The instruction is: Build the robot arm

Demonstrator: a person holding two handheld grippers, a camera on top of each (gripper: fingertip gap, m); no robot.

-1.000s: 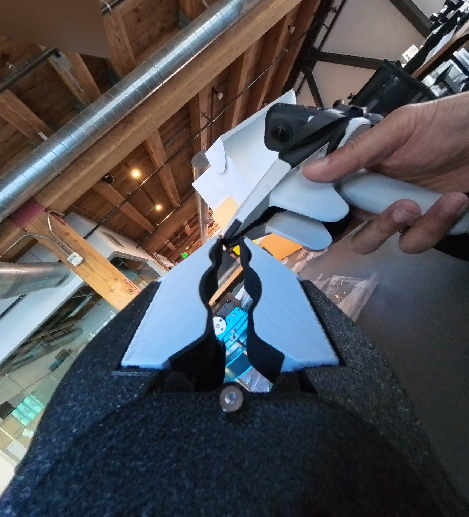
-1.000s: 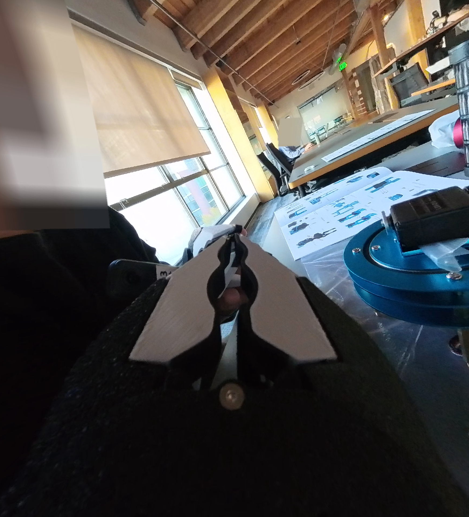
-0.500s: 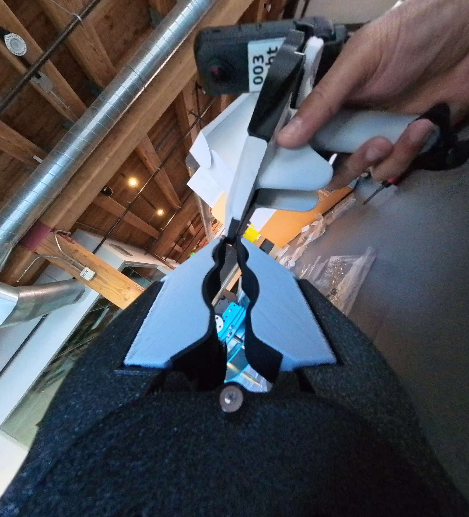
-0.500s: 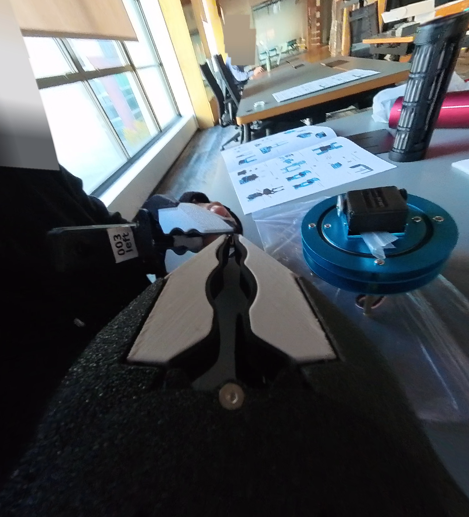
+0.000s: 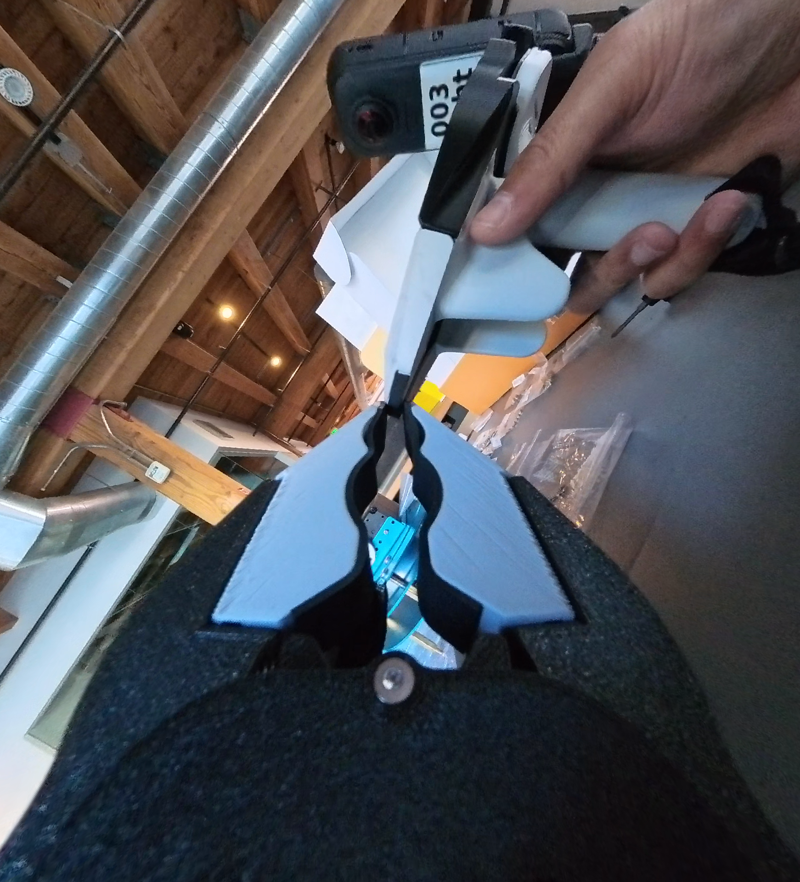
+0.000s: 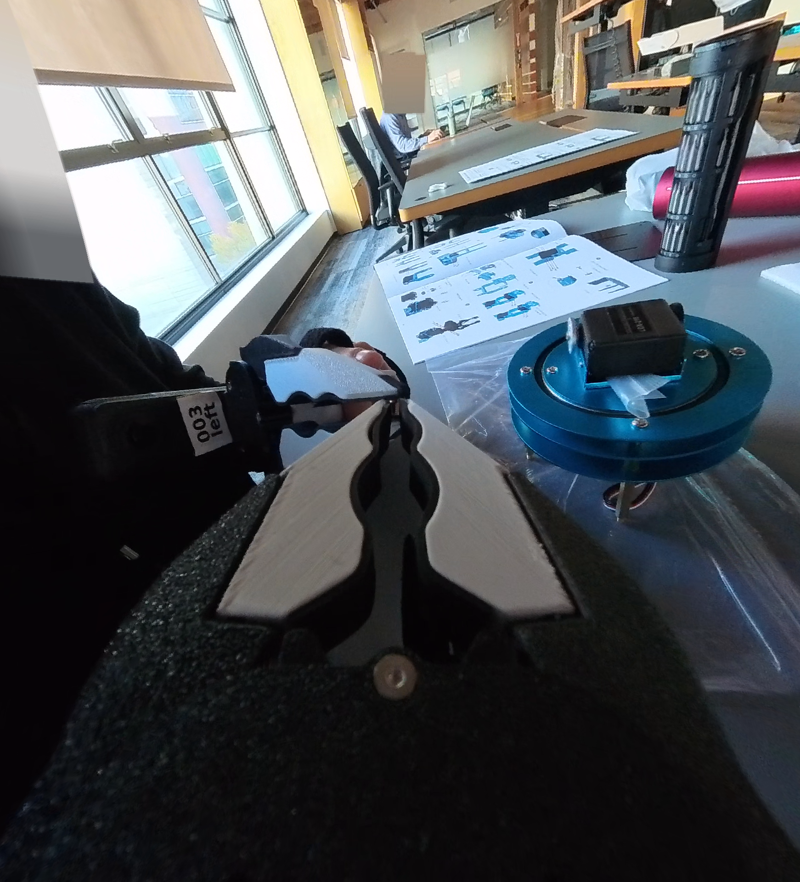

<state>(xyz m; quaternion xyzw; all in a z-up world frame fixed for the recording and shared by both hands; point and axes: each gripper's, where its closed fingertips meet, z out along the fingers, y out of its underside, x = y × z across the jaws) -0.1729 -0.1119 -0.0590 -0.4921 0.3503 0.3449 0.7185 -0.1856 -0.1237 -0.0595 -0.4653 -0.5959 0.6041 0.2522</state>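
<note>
On the table (image 6: 746,549), a servo block (image 6: 632,336) sits on a round disc (image 6: 636,410) (far behind it an open booklet (image 6: 508,281)), with a ribbed cylinder (image 6: 708,157) farther right.

Blue disc (image 6: 636,405) and booklet (image 6: 517,281) crowd the table's (image 6: 770,549) right, bare surface nearer, left hand-held gripper (image 6: 395,387) blocking ahead.

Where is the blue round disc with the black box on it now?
In the right wrist view, the blue disc lies on the grey table, to the right of the right gripper, just in front of the open booklet.
</note>
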